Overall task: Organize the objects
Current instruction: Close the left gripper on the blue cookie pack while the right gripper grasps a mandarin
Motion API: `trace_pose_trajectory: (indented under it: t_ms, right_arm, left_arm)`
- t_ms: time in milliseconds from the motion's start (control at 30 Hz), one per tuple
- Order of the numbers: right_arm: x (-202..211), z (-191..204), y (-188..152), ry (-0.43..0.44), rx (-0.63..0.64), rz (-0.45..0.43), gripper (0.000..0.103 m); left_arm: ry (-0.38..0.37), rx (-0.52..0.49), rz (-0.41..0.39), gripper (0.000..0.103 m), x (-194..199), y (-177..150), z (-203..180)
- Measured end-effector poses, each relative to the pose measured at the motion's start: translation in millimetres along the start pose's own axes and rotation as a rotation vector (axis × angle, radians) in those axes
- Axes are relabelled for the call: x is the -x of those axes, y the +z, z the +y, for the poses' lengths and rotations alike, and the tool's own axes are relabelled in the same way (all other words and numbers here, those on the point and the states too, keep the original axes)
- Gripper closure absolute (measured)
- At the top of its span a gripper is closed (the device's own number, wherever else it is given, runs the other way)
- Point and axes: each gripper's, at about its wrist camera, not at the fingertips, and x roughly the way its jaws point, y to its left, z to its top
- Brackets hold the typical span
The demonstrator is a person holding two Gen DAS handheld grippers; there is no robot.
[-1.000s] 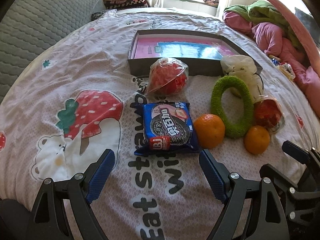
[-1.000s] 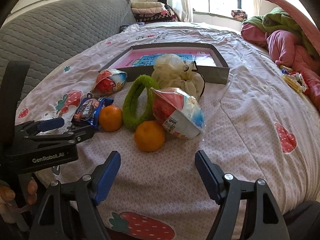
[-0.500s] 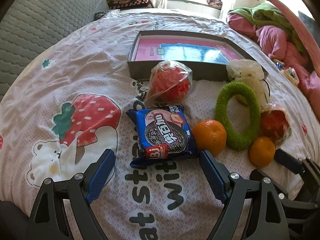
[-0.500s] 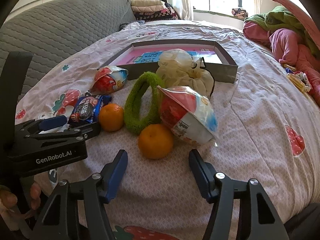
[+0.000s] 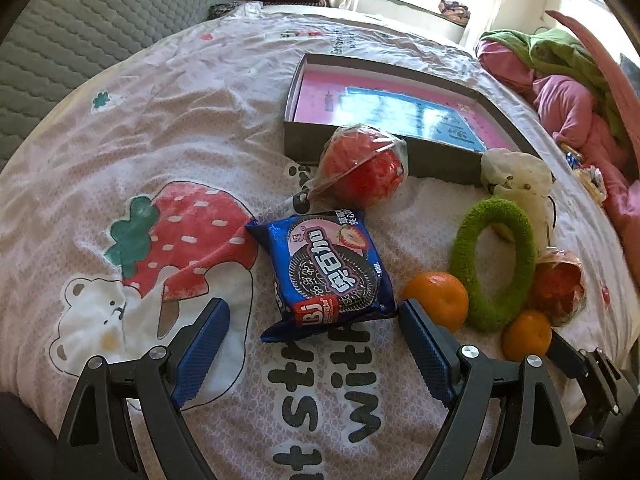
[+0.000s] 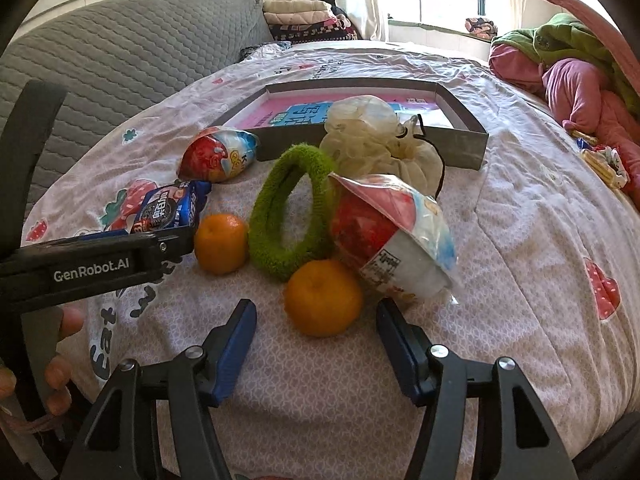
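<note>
A: What is on the bed?
B: A blue cookie pack [image 5: 330, 272] lies flat. Next to it sits an orange [image 5: 436, 300], touching a fuzzy green ring [image 5: 494, 264] that leans up. A second orange [image 6: 323, 298] sits in front of the ring.
A: And the shiny bags?
B: Two round red snack bags [image 5: 362, 168] [image 6: 394, 240], one by the gray box [image 6: 464, 134], one by the ring. A cream mesh puff [image 6: 378, 144] leans on the box. The box is open, pink and blue inside.
</note>
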Motion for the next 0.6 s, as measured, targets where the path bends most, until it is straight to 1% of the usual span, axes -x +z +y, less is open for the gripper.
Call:
trace_pose_trajectory:
  t_ms: [200, 333, 467, 533, 600]
  right_arm:
    - [-2, 0, 0, -0.001, 0.001, 0.001, 0.04]
    - [-5, 2, 2, -0.011, 0.009, -0.002, 0.041]
    - [-6, 1, 3, -0.028, 0.019, -0.008, 0.059]
    - [-7, 0, 3, -0.032, 0.022, -0.01, 0.063]
    - [-7, -1, 3, -0.028, 0.023, -0.011, 0.064]
  left_arm:
    - [0.002, 0.048, 0.012, 0.016, -6, 9, 5]
    - [0.025, 0.042, 0.023, 0.016, -11, 13, 1]
    - [0.049, 0.034, 0.03, 0.016, -17, 17, -2]
    - [0.053, 0.045, 0.034, 0.016, -20, 21, -2]
    - [0.065, 0.054, 0.042, 0.016, -24, 25, -2]
